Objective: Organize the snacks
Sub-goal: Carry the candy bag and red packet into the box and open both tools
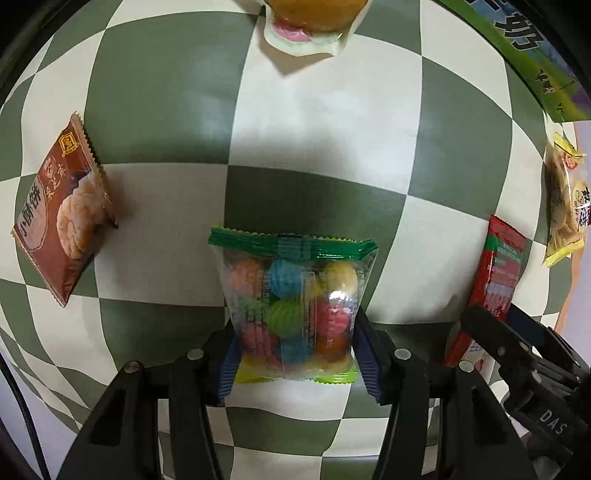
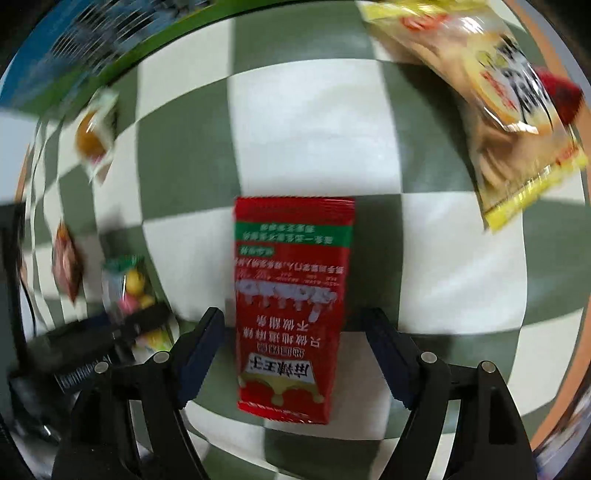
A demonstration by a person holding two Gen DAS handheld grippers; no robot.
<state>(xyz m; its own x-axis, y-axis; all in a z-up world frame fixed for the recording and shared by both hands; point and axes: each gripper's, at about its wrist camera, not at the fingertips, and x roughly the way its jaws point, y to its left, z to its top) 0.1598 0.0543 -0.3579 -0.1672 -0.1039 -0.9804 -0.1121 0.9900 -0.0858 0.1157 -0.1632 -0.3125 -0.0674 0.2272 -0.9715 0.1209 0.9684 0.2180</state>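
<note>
The task's things are snack packets scattered on a green-and-white checkered tablecloth [image 1: 332, 122]. In the left wrist view we see a clear candy bag [image 1: 293, 306] with a green sealed top and coloured round sweets inside, lying flat near the middle of the surface. The left gripper [image 1: 295, 354] points almost straight down over it; its blue-padded fingers [image 1: 229, 369] stand narrowly apart and press against both sides of the bag's lower half, so we read the bag as gripped while it rests on the cloth.

In the right wrist view, a red sachet [image 2: 291, 302] with white printed characters lies flat on the cloth toward the surface's right side. The right gripper [image 2: 291, 354] straddles its lower part with jaws set wide; a clear gap shows between each pad and the sachet's edges, so it holds nothing.

Moving outward, we note a brown biscuit packet [image 1: 64, 218] lying toward the left edge of the surface and, toward the far edge, a pale wrapper holding an orange-yellow pastry [image 1: 314, 26], partly cut off by the frame. A yellow packet of pale crackers [image 2: 506, 110] lies at the right edge, beyond the red sachet. A green and blue carton [image 1: 532, 55] stands along the far right corner; its print is too cropped to read. In the right wrist view the blur at the left margin leaves the small packets there indistinct.
</note>
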